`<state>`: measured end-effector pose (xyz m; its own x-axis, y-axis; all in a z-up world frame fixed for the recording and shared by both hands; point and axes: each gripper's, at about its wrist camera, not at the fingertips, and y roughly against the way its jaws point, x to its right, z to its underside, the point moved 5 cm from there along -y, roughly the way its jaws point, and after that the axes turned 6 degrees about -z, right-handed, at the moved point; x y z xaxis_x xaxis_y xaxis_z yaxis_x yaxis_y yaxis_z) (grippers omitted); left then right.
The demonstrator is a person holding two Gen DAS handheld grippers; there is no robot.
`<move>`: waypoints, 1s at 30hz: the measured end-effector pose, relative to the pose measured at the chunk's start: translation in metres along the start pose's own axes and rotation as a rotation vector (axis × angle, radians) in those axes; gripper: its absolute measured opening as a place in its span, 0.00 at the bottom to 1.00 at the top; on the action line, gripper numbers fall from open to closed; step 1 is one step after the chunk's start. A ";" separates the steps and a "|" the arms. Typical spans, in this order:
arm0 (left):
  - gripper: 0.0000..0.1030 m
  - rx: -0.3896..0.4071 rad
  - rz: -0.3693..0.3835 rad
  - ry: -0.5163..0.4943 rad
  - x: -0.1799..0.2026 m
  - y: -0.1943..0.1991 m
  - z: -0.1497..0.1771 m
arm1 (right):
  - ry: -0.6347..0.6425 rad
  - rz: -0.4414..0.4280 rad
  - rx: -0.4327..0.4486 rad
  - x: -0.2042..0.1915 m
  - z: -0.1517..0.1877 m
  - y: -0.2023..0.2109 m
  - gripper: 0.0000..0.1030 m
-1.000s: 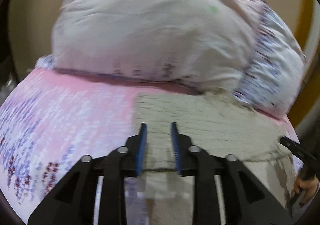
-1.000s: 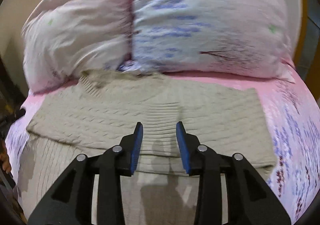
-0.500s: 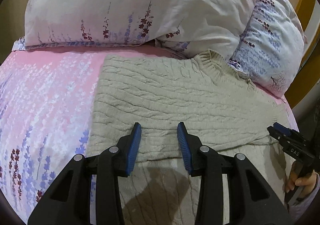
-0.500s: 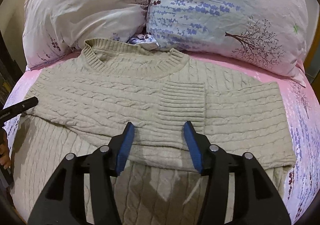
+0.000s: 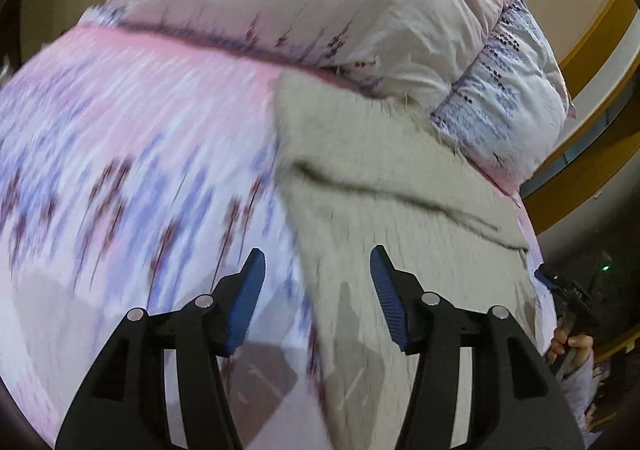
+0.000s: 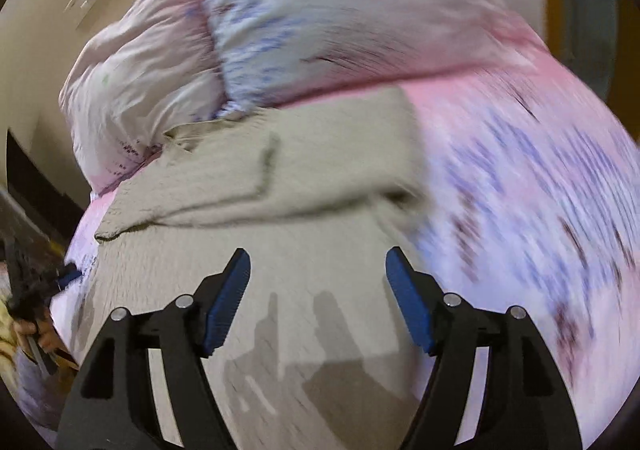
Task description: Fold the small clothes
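Observation:
A beige cable-knit sweater (image 5: 400, 218) lies flat on the pink flowered bedsheet (image 5: 140, 154), its sleeves folded across the chest. Both views are blurred by motion. My left gripper (image 5: 318, 262) hovers over the sweater's left side edge, its jaws opening with nothing between them. In the right wrist view the sweater (image 6: 304, 210) fills the middle. My right gripper (image 6: 318, 262) hangs above the lower body near the right side edge, jaws opening and empty. The right gripper's tip (image 5: 560, 282) shows at the left view's right edge.
Two flowered pillows (image 6: 320, 22) lean at the head of the bed, right behind the sweater's collar. A hand (image 5: 568, 342) holds the other gripper at the bed's right side. A wooden frame (image 5: 592, 98) and beige wall stand beyond.
Both grippers have opened wider and swung outward, the left toward the sweater's left edge, the right toward its right edge. Both have sunk a little closer to the sweater.

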<state>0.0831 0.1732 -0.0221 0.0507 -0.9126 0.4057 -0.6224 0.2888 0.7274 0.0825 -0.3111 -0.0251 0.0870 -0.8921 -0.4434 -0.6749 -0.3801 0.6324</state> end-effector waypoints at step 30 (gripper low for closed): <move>0.30 -0.087 0.299 0.081 0.049 0.041 0.147 | -0.210 -0.509 -0.160 0.008 0.151 0.064 0.18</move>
<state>-0.0549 0.0983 -0.0538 -0.0602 -0.7587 0.6487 -0.5500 0.5675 0.6127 -0.0709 -0.3054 -0.0844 0.2138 -0.5255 -0.8235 -0.4650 -0.7961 0.3873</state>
